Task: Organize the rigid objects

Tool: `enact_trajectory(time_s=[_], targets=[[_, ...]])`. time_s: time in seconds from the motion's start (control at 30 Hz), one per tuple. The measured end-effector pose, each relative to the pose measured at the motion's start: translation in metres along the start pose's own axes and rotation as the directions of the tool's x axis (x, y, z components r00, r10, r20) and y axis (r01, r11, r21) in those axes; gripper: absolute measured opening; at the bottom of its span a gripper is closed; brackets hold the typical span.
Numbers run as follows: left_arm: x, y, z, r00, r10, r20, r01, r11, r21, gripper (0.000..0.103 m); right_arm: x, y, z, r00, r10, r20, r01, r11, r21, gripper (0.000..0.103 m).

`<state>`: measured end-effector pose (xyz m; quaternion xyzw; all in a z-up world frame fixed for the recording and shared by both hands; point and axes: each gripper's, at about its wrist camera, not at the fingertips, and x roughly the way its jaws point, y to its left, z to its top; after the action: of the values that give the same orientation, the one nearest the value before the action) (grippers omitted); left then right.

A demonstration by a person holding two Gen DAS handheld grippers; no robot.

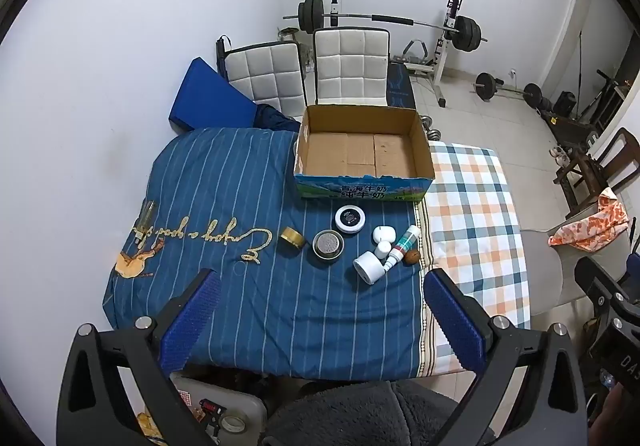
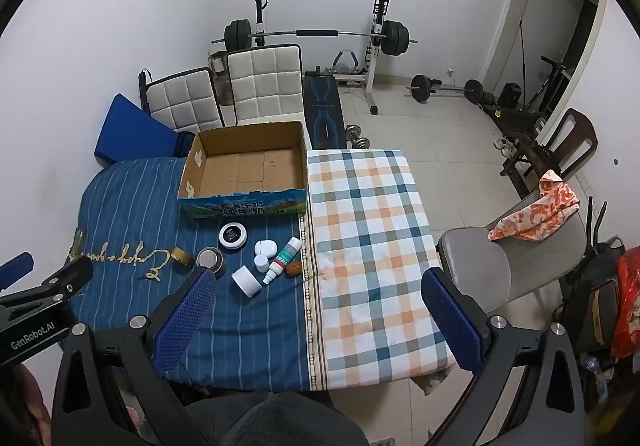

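An empty cardboard box (image 1: 362,150) (image 2: 248,166) stands open on the blue striped cloth (image 1: 240,298). In front of it lie small items: a round black-and-white tin (image 1: 350,219) (image 2: 232,235), a metal strainer cup (image 1: 328,244) (image 2: 209,259), a gold tape roll (image 1: 291,237), a white jar on its side (image 1: 369,266) (image 2: 246,280), two white caps (image 1: 384,234), a teal-labelled bottle (image 1: 403,246) (image 2: 282,259) and a brown nut (image 1: 411,256) (image 2: 294,269). A glass bottle (image 1: 145,220) lies far left. My left gripper (image 1: 320,280) and right gripper (image 2: 320,280) hover open, nothing between their fingers.
A checked cloth (image 2: 368,246) covers the table's right half. Two white padded chairs (image 1: 308,66) stand behind the box, with a barbell rack (image 2: 320,34) beyond. A grey chair (image 2: 520,258) with an orange cloth stands to the right. My lap in dark fleece fills the bottom.
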<state>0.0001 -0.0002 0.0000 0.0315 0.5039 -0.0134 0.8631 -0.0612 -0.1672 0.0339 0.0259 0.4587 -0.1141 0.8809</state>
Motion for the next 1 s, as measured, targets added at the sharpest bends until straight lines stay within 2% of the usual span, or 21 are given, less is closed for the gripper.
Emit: enact_trajectory(time_s=[0.3,1.0], targets=[[0.007,-0.004,0.003,1.000,-0.001,0.000,0.001,1.000,-0.001,0.103,-0.002,0.000,0.000,1.000,-0.007,0.006,0.007,1.000,-0.002,0.103],[-0.004,-0.001,0.001,1.000,-0.020,0.018,0.021,1.000,-0.013,0.103,-0.003,-0.002,0.004,1.000,-0.001,0.013,0.001,1.000,-0.002,0.103]])
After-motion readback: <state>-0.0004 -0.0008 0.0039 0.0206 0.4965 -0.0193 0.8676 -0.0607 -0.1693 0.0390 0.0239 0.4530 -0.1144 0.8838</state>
